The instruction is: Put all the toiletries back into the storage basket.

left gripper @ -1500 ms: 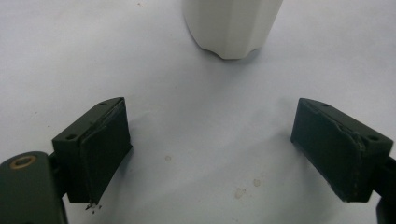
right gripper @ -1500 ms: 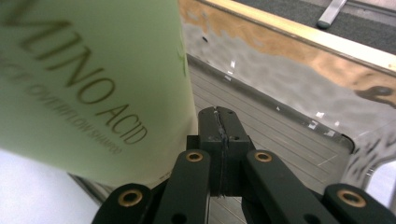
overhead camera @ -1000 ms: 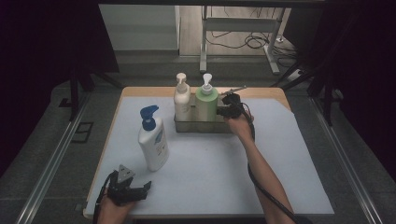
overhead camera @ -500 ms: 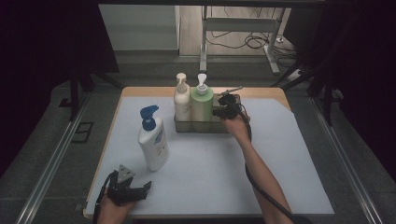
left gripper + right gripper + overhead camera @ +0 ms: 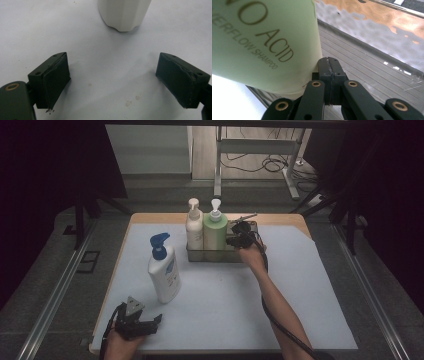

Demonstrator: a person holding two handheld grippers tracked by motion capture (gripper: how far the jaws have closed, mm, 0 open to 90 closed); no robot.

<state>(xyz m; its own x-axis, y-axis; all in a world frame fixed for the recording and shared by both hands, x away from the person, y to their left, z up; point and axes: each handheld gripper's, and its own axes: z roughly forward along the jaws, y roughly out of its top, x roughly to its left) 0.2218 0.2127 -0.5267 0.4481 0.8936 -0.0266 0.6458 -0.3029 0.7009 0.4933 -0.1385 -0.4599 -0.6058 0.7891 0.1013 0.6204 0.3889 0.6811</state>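
High view: two bottles (image 5: 206,227) stand in the tray (image 5: 215,254) at upper centre; the blue-capped bottle (image 5: 164,269) waits outside. Right gripper (image 5: 329,65) shut, empty; left gripper (image 5: 113,78) wide open, empty.

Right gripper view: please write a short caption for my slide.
Shut right gripper beside the green shampoo bottle, inside the metal tray.

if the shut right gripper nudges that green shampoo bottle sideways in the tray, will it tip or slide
The green shampoo bottle is tall with a pump top, so a high push would probably tip it. The white bottle right beside it and the tray wall likely check that. Its smooth plastic may let the shut right gripper slip off.
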